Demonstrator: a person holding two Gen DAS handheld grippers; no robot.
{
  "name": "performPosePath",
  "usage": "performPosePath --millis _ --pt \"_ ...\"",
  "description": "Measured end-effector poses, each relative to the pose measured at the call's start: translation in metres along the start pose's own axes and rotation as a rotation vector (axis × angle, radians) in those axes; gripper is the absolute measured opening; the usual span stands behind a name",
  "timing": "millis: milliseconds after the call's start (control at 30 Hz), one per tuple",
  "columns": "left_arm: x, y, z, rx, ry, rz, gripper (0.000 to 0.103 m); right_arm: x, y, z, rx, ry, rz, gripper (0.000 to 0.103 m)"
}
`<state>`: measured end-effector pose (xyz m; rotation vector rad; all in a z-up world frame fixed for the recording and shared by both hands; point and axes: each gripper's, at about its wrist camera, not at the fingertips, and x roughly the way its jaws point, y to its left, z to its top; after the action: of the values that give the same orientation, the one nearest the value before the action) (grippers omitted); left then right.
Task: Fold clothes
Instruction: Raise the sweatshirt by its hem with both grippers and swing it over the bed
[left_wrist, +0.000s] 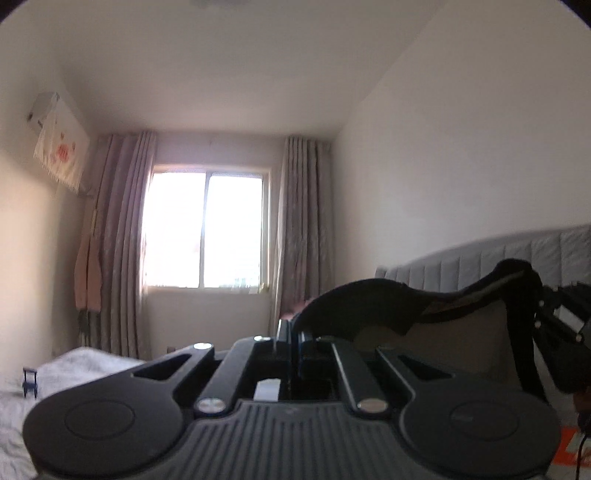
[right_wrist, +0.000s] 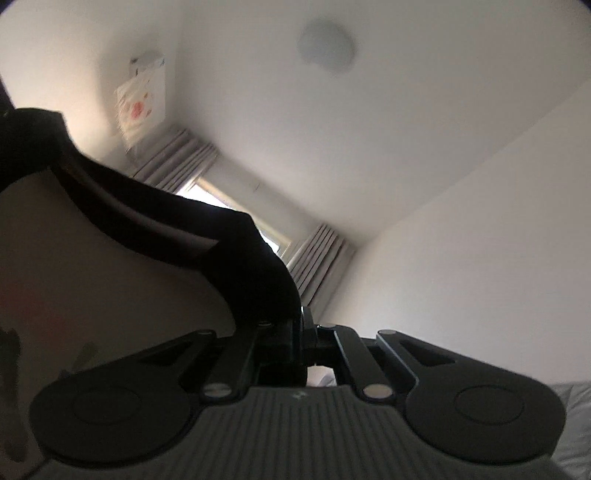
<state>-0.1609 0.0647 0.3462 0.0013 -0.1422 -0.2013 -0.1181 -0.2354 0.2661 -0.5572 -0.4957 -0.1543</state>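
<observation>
**Dark garment held up between both tools**

A bright window (left_wrist: 207, 229) fills the far wall, with pale curtains (left_wrist: 122, 236) drawn back on both sides. High on the left wall an air conditioner (left_wrist: 42, 109) carries a white cloth cover (left_wrist: 61, 147) printed with a red figure. A grey padded headboard (left_wrist: 480, 254) runs along the right wall, and the bed (left_wrist: 74, 365), under a white cover, shows at the lower left with a small blue object (left_wrist: 29, 382) near its edge. In the right wrist view, tilted up, a round ceiling lamp (right_wrist: 327, 46) is visible.

The left tool (left_wrist: 290, 332) has its fingers pressed together on an edge of the black garment (left_wrist: 369, 306). The right tool (right_wrist: 297, 325) is likewise clamped on the garment's dark fabric, which covers its left finger.

The garment hangs in the air, clear of the bed. From the left tool it arches up and to the right, in front of the headboard, to the right tool seen at that view's right edge; a lighter inner side shows below the dark rim. In the right wrist view it sweeps from the tool up to the left edge, hiding part of the window
</observation>
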Motion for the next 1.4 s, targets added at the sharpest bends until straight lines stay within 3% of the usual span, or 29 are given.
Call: performPosePath --millis 133,267,433,600,933,1133,1300,1400 --pt "-0.022 0.002 0.019 0.002 -0.057 -0.017 0.003 -0.009 -0.018 0.018 0.006 -0.082 -0.041 0.001" --pt "-0.028 0.004 0.013 -0.019 -0.064 -0.019 0.003 -0.021 -0.025 0.025 0.024 -0.141 -0.08 0.001" --pt "0.003 0.008 -0.015 -0.023 0.027 0.009 0.003 -0.014 -0.014 0.01 0.023 -0.101 -0.055 0.001" --pt "0.065 0.019 -0.057 -0.021 0.171 0.046 0.004 0.022 0.012 -0.036 -0.019 0.049 0.041 0.001" --pt "0.223 0.036 -0.181 0.003 0.53 0.11 0.004 0.136 0.097 -0.167 -0.117 0.398 0.239 0.001" --pt "0.274 0.031 -0.236 0.058 0.634 0.134 0.004 0.188 0.13 -0.232 -0.163 0.519 0.292 0.001" --pt "0.32 0.029 -0.27 0.081 0.702 0.151 0.004 0.23 0.153 -0.264 -0.169 0.597 0.305 0.001" --pt "0.346 0.028 -0.284 0.095 0.733 0.159 0.004 0.244 0.193 -0.274 -0.159 0.645 0.305 0.001"
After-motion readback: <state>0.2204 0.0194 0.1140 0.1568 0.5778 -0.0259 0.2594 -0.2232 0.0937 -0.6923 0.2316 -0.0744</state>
